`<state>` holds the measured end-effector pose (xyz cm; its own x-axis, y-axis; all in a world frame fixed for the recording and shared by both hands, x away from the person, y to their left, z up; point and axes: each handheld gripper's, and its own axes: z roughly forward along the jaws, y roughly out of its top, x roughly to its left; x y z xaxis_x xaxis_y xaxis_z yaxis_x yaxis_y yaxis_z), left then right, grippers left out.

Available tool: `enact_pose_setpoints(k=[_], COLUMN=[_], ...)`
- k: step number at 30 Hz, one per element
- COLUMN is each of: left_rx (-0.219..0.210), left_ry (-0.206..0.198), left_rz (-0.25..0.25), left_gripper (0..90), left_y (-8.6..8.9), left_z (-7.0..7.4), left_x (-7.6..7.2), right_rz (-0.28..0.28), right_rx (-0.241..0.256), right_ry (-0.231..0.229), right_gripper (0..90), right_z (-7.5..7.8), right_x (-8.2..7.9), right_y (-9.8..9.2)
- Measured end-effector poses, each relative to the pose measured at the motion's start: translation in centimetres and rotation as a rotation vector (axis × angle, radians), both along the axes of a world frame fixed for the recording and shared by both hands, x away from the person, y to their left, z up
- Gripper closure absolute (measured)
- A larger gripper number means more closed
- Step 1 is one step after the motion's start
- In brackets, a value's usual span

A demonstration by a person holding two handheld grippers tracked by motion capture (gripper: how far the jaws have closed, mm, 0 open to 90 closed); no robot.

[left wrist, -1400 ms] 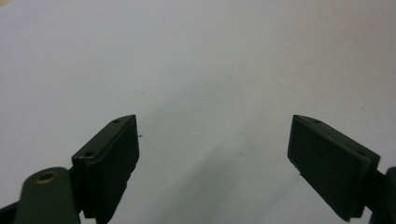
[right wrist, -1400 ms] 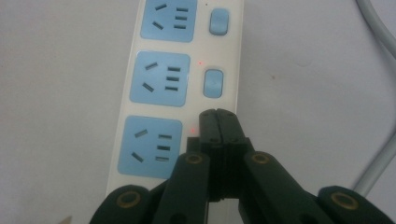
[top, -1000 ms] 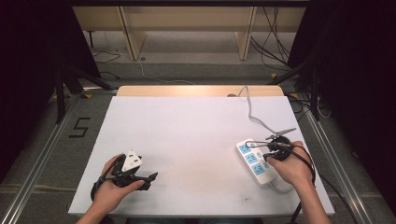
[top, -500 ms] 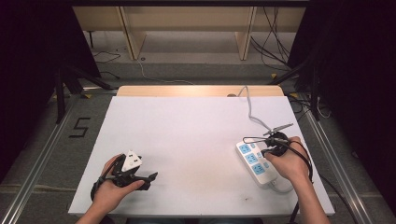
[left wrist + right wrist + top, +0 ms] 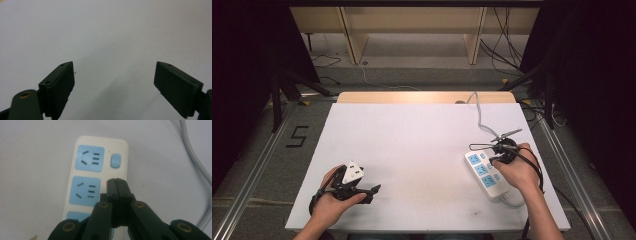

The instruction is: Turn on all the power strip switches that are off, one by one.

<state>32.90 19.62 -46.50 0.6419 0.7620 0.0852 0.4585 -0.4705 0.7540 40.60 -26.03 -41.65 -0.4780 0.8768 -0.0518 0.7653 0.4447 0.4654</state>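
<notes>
A white power strip (image 5: 484,174) with blue sockets lies at the near right of the table. In the right gripper view its far socket (image 5: 89,158) has a blue switch (image 5: 115,160) beside it. My right gripper (image 5: 117,182) is shut, with its jaws pressed together and nothing between them. Its tips sit right of the second socket (image 5: 85,191), next to a small red light (image 5: 106,183), and cover that spot. In the high view this gripper (image 5: 496,159) points down at the strip. My left gripper (image 5: 113,80) is open over bare table; in the high view it (image 5: 373,190) rests at the near left.
The strip's grey cable (image 5: 479,116) runs to the far edge of the white table (image 5: 412,145) and also passes at the right of the right gripper view (image 5: 197,162). A second cable loops off the strip's near end (image 5: 512,202). Dark stands flank the table.
My right hand and gripper have shifted slightly farther along the strip. The left gripper has stayed in place, still open.
</notes>
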Motion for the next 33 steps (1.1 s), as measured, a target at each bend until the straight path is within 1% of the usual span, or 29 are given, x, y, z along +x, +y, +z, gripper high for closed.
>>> enact_pose_setpoints(k=[12,23,33], left_rx=[0.002,0.001,0.003], left_ry=[0.003,0.001,0.001], left_rz=[0.0,-0.002,-0.004], left_gripper=[16.7,16.7,16.7], left_y=[0.0,0.0,0.0], left_z=[0.0,0.0,0.0], left_x=[0.0,0.0,0.0], right_rz=[0.001,0.004,0.002], right_rx=[-0.002,-0.008,-0.012], right_ry=[-0.009,-0.008,-0.003], right_gripper=[90.0,90.0,90.0], right_z=[0.2,0.3,-0.1], right_x=[0.8,1.6,2.2], right_y=[0.5,1.0,1.4])
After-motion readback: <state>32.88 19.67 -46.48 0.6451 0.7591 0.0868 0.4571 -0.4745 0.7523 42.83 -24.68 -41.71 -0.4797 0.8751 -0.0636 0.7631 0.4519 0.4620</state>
